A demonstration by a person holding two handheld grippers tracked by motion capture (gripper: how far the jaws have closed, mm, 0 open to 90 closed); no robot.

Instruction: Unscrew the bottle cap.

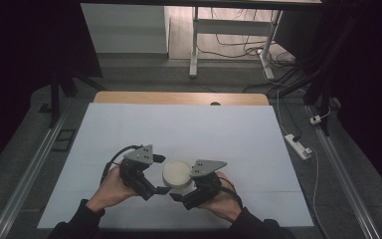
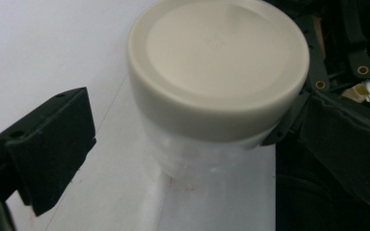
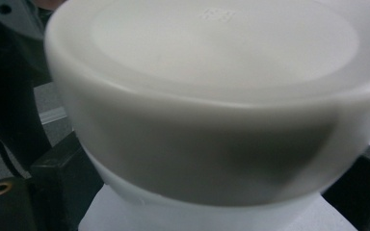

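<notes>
Probably light: the jar is a squat clear plastic tub w/ a broad cream lid, standing on the desk between both sets of jaws. Walls look thin & smooth, so likely slippery and a bit squeezable; lid rim is the stiffer place to grip, I'd judge.

Left gripper: jaws spread wide, 1 pad well clear of the jar, far side hidden.

Right gripper: jaws straddle the body just below the lid, close in; can't tell if they pinch.
</notes>
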